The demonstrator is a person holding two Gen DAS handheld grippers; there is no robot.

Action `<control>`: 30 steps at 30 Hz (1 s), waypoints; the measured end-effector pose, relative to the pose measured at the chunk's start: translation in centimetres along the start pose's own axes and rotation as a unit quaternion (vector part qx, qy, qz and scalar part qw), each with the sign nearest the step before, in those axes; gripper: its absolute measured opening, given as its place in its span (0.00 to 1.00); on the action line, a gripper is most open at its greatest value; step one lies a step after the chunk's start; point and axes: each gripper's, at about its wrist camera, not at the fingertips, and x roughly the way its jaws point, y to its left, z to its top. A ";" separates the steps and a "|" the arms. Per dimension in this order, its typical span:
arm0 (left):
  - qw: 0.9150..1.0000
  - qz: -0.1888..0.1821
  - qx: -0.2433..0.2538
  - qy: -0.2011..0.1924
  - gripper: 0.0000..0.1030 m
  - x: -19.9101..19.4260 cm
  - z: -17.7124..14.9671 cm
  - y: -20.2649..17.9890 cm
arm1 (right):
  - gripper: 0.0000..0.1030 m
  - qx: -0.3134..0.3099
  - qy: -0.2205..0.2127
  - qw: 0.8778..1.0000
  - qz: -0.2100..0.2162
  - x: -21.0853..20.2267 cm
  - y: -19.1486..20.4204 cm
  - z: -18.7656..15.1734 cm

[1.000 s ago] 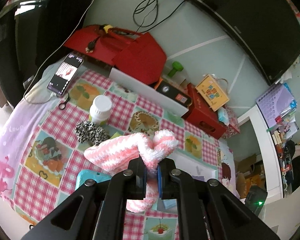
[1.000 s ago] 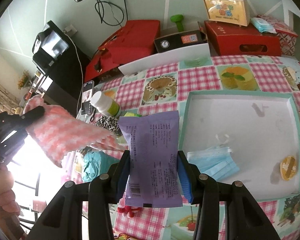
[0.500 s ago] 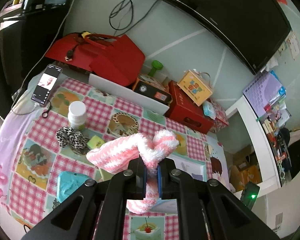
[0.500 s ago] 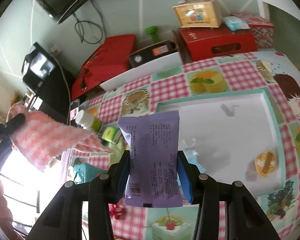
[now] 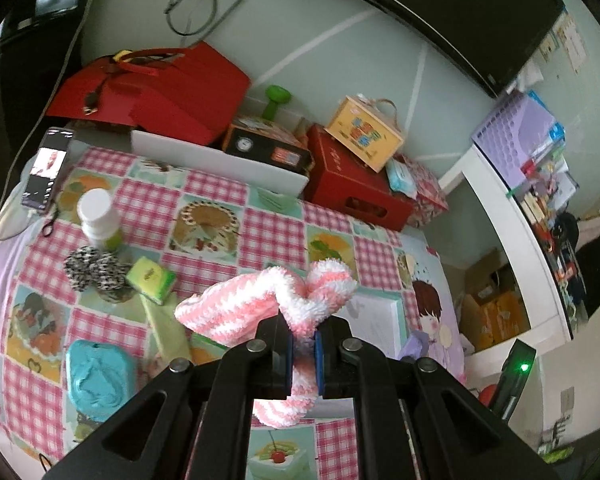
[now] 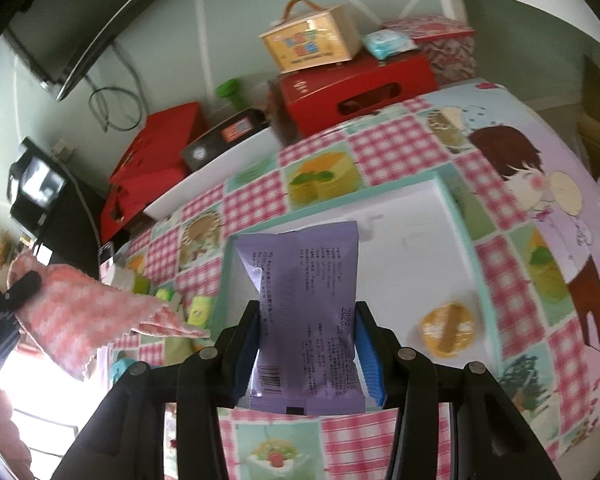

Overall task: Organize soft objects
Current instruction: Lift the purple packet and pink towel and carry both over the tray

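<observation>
My left gripper (image 5: 302, 354) is shut on a fluffy pink-and-white striped cloth (image 5: 260, 304), held above the checked tablecloth. The same pink cloth (image 6: 72, 316) hangs at the left of the right wrist view, pinched by the left gripper's black fingers (image 6: 26, 284). My right gripper (image 6: 307, 354) is shut on a purple soft packet (image 6: 306, 312) with printed text and a barcode, held upright over the white tray (image 6: 468, 240) with a teal rim. An orange round item (image 6: 448, 334) lies in that tray. A leopard-print scrunchie (image 5: 94, 272), a green tissue pack (image 5: 150, 280) and a teal soft item (image 5: 98, 380) lie on the table.
A white-capped bottle (image 5: 98, 216) and a phone (image 5: 44, 172) sit at the table's left. Red boxes (image 5: 356, 188), a yellow handled box (image 5: 364, 132), a black box (image 5: 266, 148) and a long white tray (image 5: 220, 164) line the back. White shelving (image 5: 512, 224) stands right.
Both grippers have swung to the right over the table with their loads. The white tray now lies under the purple packet, and the blue mask in it is no longer visible.
</observation>
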 end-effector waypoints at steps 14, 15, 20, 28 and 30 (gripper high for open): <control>0.998 -0.020 0.050 0.038 0.08 5.5 0.1 -5.0 | 0.47 0.036 -0.012 0.999 -0.039 -0.7 -5.5 1.6; 0.998 -0.020 0.051 0.041 0.08 5.9 0.1 -5.2 | 0.47 0.036 -0.011 0.998 -0.040 -0.6 -5.6 1.7; 0.996 -0.009 0.059 0.069 0.08 9.1 -0.6 -5.2 | 0.47 0.036 -0.003 0.998 -0.046 0.3 -6.3 1.7; 0.991 0.020 0.051 0.123 0.08 14.6 -2.7 -3.4 | 0.47 0.028 0.018 0.998 -0.054 2.1 -6.6 1.4; 0.989 0.026 0.047 0.136 0.08 15.8 -3.3 -3.0 | 0.47 0.025 0.022 0.998 -0.056 2.6 -6.6 1.4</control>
